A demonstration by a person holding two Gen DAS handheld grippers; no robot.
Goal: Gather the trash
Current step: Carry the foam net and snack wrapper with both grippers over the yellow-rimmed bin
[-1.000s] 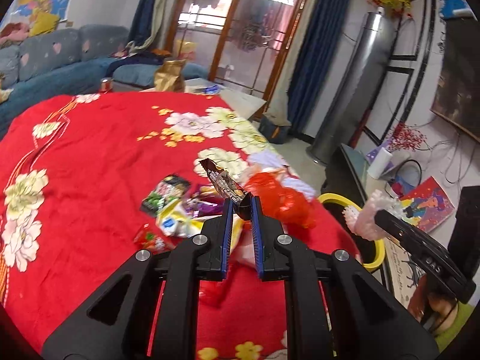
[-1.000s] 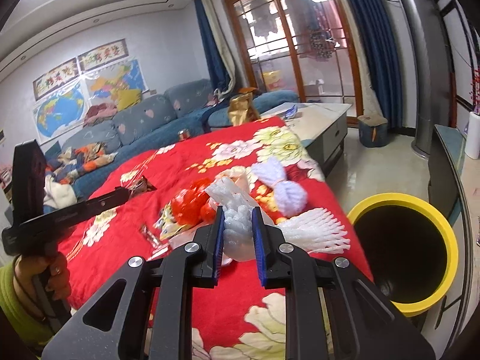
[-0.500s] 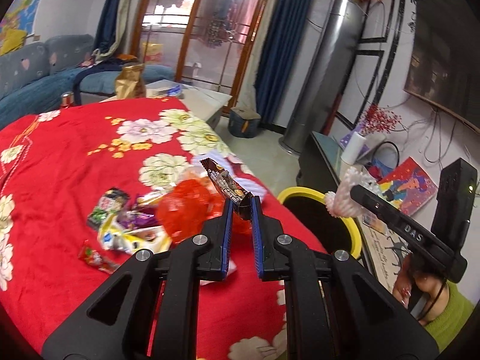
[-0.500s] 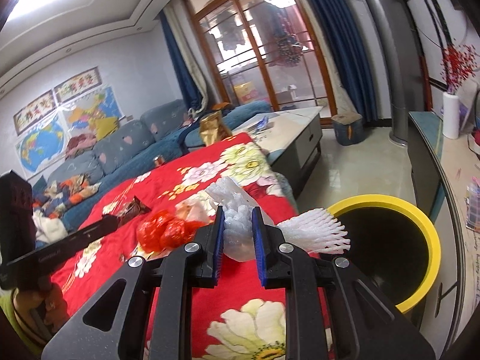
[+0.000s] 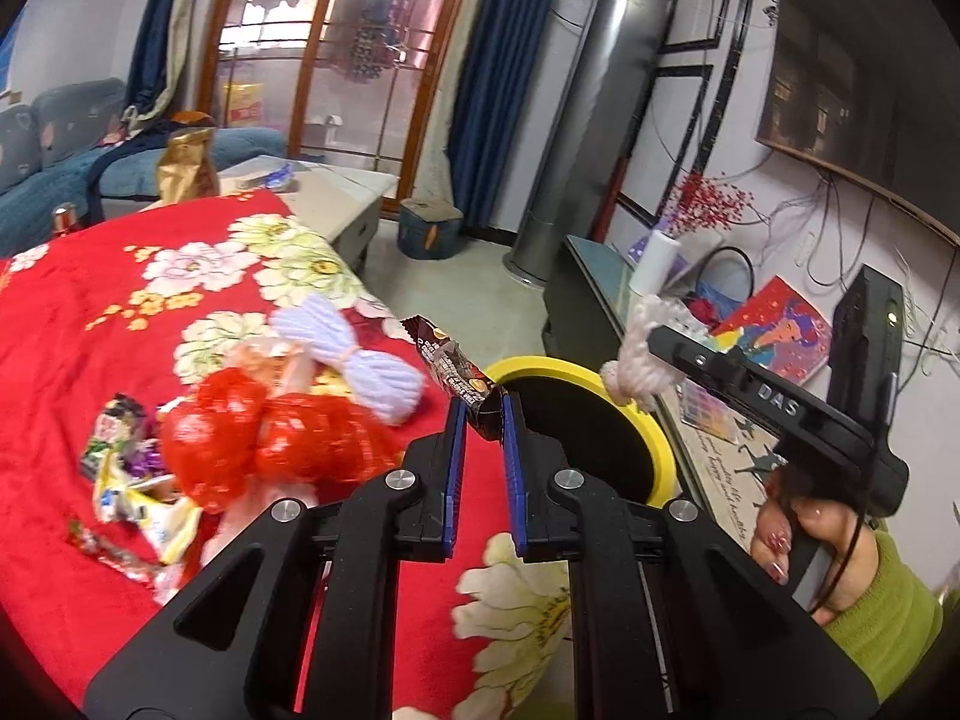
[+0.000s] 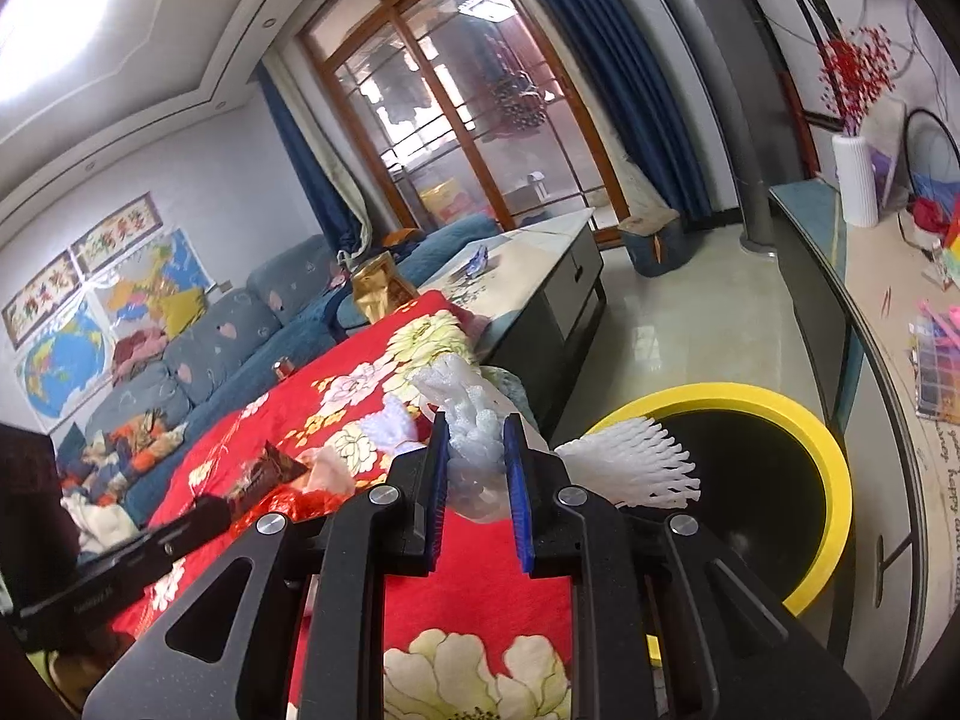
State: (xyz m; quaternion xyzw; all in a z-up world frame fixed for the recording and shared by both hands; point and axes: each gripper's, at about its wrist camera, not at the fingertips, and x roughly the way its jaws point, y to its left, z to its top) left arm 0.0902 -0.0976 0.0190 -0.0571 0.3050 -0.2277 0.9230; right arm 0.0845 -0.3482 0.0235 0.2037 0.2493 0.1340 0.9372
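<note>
Brown crinkled snack wrapper (image 5: 456, 375) sits pinched in the left hand-held gripper (image 5: 480, 420) at frame centre, beside the yellow-rimmed round bin (image 5: 654, 438). Right hand-held gripper (image 6: 474, 450) clamps white foam netting (image 6: 474, 438) left of that bin's rim.

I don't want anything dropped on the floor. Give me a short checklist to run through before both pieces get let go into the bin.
1. Left gripper clamped on the brown wrapper: ok, pinched at its lower end.
2. Right gripper clamped on the white foam net: ok, squeezed between the jaws.
3. Yellow-rimmed bin open and unblocked: ok, its dark mouth shows nothing across it.
4. Wrapper over the bin mouth: cannot tell; in the left view it lines up with the near rim only.
5. Foam net over the bin mouth: not ok; only its fanned end overlaps the rim, the gripper sits above the red cloth.
6. Grippers apart from each other: ok.
</note>
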